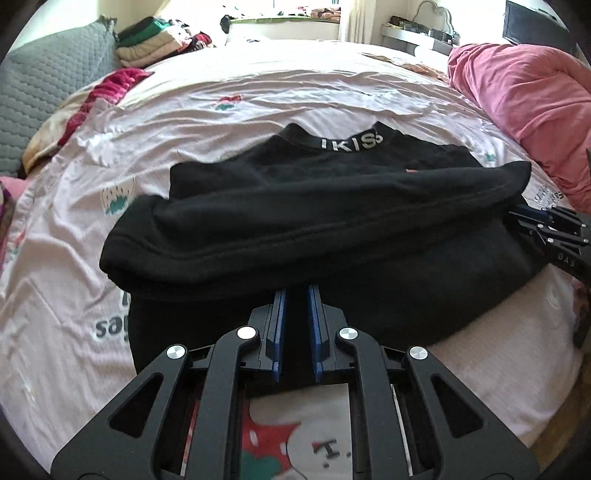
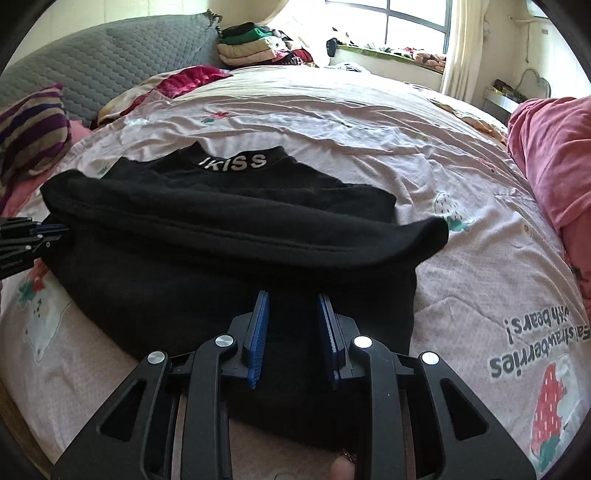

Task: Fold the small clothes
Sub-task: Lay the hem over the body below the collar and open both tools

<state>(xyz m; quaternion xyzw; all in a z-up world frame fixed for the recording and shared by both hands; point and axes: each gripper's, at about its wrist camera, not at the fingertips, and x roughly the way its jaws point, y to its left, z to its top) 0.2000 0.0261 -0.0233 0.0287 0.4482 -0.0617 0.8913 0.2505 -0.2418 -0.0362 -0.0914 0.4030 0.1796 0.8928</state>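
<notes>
Lying crosswise, black top (image 1: 314,206) (collar pointing away)

A pale pink bedsheet (image 1: 258,107) printed with strawberries, bears and lettering covers the bed, creased all over. A grey quilted headboard (image 2: 110,55) stands at the far left. Beside it sits a stack of folded clothes (image 2: 251,46) in green, cream and darker colours. A striped purple pillow (image 2: 33,136) lies at the left edge, with a crimson cloth (image 2: 192,79) near the headboard. A rumpled pink blanket (image 1: 524,110) is heaped on the right. Behind the bed is a bright window (image 2: 413,22).
</notes>
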